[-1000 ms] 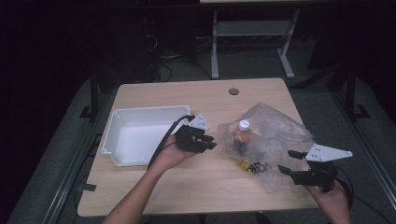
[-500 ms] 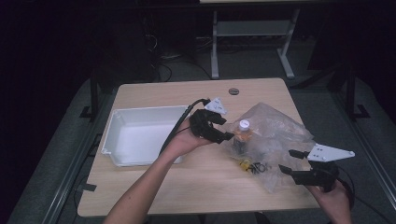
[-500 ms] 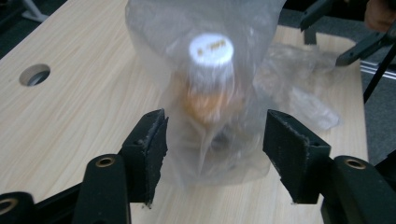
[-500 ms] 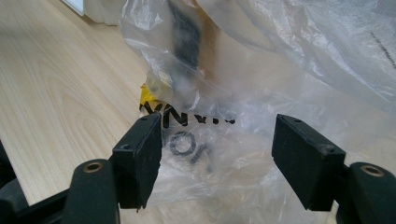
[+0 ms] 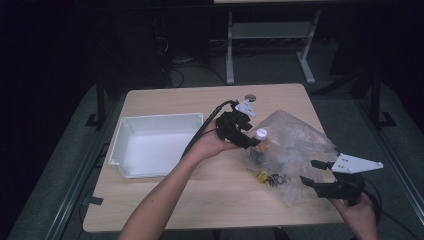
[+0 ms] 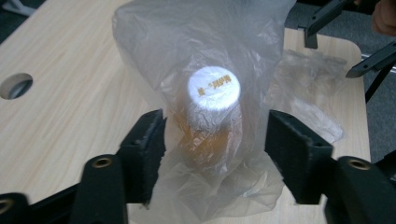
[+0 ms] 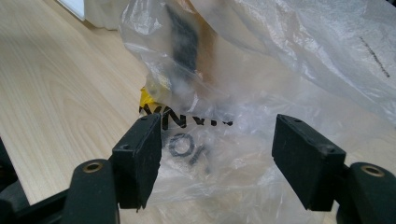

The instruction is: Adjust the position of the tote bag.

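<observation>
Two grippers in frame, one per hand. Left gripper (image 5: 248,141) is at the near-left side of the clear plastic bag (image 5: 300,150) around mid-desk; its jaws have just been opening and stand wide, one on each side of the bottle (image 6: 212,116) inside the bag, with the film bunched between them. Left gripper view shows gaps between pads and bottle, no squeeze visible. Right gripper (image 5: 316,172) sits at the bag's near-right side, close to the desk's right edge, jaws wide; right gripper view shows crumpled film with black lettering between the jaws, pads not pressing on it.

One bag, lying on the right half of the desk (image 5: 165,197). One bottle in it, upright, white cap (image 5: 261,133) with orange print, amber body. Yellow and black items (image 5: 270,177) lie low in the bag toward the near edge; count can't be told through the film. One white tray (image 5: 122,145) on the left half, near the left edge. One round hole (image 5: 250,97) by the far edge.
</observation>
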Tool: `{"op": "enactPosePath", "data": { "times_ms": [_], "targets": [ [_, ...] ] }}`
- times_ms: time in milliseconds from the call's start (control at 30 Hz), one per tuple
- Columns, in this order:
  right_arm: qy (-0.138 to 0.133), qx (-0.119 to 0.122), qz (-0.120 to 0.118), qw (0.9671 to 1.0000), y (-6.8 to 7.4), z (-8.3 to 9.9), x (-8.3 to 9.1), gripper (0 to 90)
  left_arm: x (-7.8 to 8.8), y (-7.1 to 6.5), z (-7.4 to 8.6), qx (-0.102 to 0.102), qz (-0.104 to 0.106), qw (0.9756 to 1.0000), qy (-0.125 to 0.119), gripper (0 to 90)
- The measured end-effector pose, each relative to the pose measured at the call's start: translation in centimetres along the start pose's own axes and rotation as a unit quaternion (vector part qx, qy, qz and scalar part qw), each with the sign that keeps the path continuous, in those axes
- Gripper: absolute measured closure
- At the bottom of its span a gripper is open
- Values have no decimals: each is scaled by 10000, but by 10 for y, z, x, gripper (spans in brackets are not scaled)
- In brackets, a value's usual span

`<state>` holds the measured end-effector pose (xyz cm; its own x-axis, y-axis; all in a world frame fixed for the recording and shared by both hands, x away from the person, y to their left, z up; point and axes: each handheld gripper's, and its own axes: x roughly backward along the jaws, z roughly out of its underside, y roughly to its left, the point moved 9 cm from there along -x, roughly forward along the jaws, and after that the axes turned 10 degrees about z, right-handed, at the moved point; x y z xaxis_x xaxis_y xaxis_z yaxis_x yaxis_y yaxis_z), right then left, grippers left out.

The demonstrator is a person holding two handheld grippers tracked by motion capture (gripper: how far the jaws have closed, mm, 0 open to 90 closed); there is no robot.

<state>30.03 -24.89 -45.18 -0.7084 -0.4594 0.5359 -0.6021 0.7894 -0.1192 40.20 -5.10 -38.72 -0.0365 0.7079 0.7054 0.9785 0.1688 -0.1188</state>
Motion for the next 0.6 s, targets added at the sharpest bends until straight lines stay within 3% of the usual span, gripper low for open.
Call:
{"op": "enactPosePath", "data": {
  "times_ms": [133,367,600],
  "targets": [
    [-22,-7,3,10000,0,0,0,322,-3,0,2,44,33,10000,12,536],
    [-22,-8,-1,10000,0,-1,0,323,-2,-1,3,-101,37,9999,77,745],
    [-9,-4,-14,10000,1,0,0,323,0,-1,8,-200,16,9997,170,858]
  ]
}}
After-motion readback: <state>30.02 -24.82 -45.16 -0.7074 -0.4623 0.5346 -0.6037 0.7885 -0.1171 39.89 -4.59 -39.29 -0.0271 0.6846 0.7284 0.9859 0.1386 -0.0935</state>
